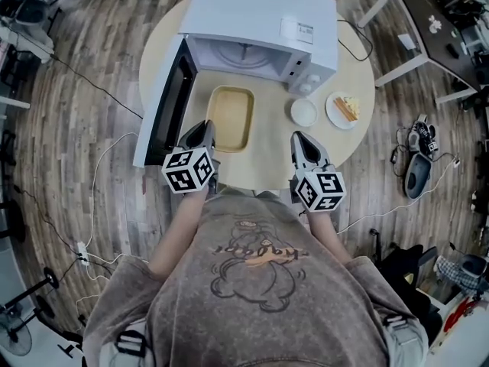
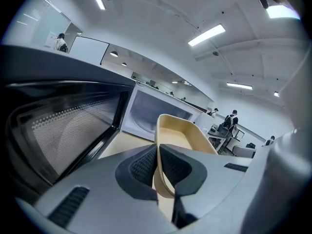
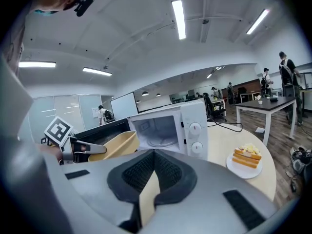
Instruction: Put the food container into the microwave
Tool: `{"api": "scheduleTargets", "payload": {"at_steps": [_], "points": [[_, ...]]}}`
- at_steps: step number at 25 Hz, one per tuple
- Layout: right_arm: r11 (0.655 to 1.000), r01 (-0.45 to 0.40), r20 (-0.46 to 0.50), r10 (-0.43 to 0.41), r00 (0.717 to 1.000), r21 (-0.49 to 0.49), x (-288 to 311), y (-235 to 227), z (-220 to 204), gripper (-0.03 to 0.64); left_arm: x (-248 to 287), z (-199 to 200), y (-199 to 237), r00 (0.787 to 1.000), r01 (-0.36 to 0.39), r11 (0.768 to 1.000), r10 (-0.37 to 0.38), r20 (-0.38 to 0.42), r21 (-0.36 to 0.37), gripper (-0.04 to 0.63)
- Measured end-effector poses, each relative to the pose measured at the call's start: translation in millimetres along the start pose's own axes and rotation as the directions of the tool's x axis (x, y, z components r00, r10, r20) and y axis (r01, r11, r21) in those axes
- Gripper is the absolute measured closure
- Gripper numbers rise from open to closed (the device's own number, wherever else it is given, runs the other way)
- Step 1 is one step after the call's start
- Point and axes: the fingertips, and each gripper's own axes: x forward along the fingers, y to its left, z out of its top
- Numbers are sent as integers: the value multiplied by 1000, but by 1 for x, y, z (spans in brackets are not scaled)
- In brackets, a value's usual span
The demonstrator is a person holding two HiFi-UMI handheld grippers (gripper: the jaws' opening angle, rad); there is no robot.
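Food container (image 1: 231, 117): a tan rectangular tub, just in front of the open microwave (image 1: 260, 14) cavity, long axis pointing in, not inside yet. From the right gripper view it looks lifted off the round table (image 1: 275, 155) and tipped a bit, but I can't be sure of the clearance. Left gripper (image 1: 206, 131) is clenched on the tub's near rim, one pad inside the wall, one outside. Right gripper (image 1: 299, 138) has its jaws pressed together on nothing, off to the tub's right and apart from it.

Step in hand, my read: carry the tub forward through the opening.
- A single-rim pinch means the far end will want to droop, so level it before the cavity lip.
- Go in straight and centred, land it on the glass turntable (image 1: 244, 52), then let go.
- Door (image 1: 164, 105) is swung wide on the left, close to the left gripper's path, so stay off it.
- Right gripper could steady the far side. Otherwise hold it clear of the control knobs.

Contents:
- Tub looks empty, bare tan floor.
- Cavity holds only the turntable.
- Small white bowl (image 1: 303, 112) sits by the microwave's right front corner. Can't tell what's in it.
- White plate (image 1: 331, 115) next to it carries a layered sandwich slice (image 1: 350, 107).
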Motion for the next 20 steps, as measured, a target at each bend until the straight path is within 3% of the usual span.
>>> {"api": "scheduleTargets", "payload": {"at_steps": [20], "points": [[1000, 2, -8, -2, 1000, 10, 26, -49, 21, 612, 104, 36, 13, 999, -53, 999, 53, 4, -6, 557]]}}
